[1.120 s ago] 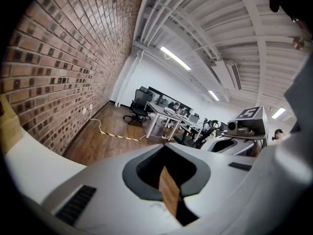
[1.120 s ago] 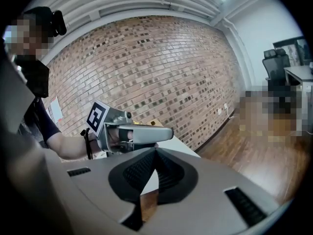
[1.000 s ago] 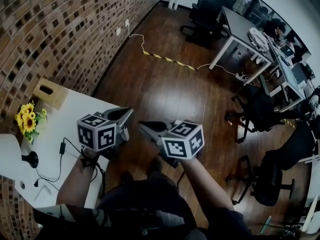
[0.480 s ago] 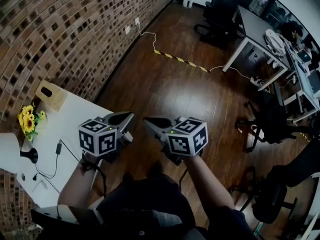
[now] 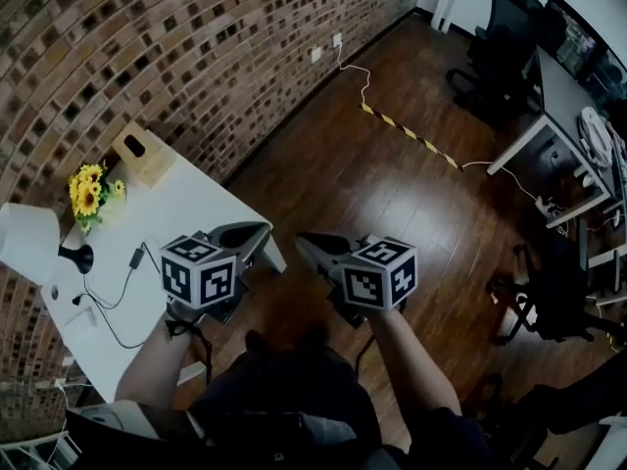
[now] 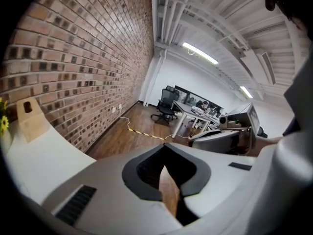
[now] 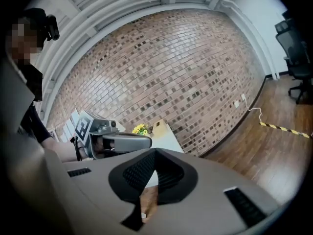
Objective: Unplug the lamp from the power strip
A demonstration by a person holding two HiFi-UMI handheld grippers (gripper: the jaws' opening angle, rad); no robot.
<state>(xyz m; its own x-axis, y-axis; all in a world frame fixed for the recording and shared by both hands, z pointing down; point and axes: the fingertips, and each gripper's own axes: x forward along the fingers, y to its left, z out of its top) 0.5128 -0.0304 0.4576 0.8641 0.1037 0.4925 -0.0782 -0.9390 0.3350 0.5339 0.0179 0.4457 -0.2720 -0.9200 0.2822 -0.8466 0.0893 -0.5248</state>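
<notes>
- White-shaded lamp on a black base [image 5: 78, 258]: stands on the wall side of the white table [image 5: 186, 213]. The shade is clipped by the frame edge and the stem is hard to make out. Its long axis runs from base to shade, toward the table's wall side.
- Thin black cable [image 5: 110, 302]: loops over the table from a small black block [image 5: 135, 258] near the lamp base. Its ends are too small to trace.
- Small white piece [image 5: 83, 313]: lies on the table by the cable, too small to tell whether it is the power strip.
- Grey left gripper [image 5: 262, 230]: above the table's floor-side edge, jaws pressed together, nothing between them.
- Grey right gripper [image 5: 303, 240]: just off the table over the wood floor, clenched and empty.
- Yellow sunflowers [image 5: 88, 189] and tan slotted box [image 5: 142, 153]: at the table's far end.
</notes>
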